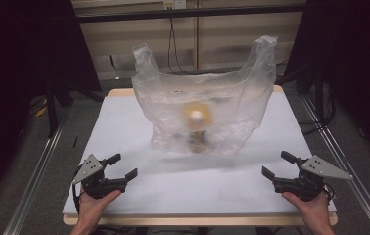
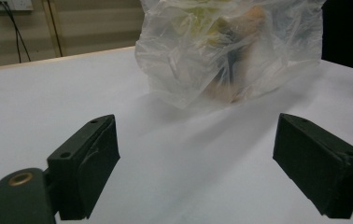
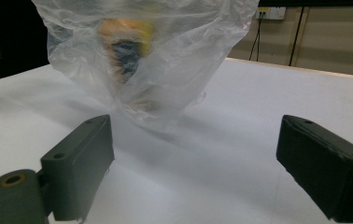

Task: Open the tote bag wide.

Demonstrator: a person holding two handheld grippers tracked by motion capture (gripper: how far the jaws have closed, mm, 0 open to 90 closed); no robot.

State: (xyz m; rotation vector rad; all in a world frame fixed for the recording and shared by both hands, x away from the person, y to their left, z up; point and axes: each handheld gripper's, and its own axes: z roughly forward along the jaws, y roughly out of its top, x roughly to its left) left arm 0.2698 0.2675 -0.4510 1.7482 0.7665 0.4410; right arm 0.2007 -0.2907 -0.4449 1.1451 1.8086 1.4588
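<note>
Two black two-jaw grippers, left (image 1: pixel 123 166) and right (image 1: pixel 275 165), rest wide open and empty at the near edge of the white table (image 1: pixel 139 193). Farther back, mid-table, stands a clear, crinkled plastic bag (image 1: pixel 202 105) with blurred orange-yellow contents. It looks light, limp and slippery, probably best pinched at its two upright handle loops.

contents of plastic bag (image 1: pixel 203 110) blurred behind film, orange-yellow item (image 1: pixel 196 117) unidentifiable; bag top cut off in both gripper views.
</note>
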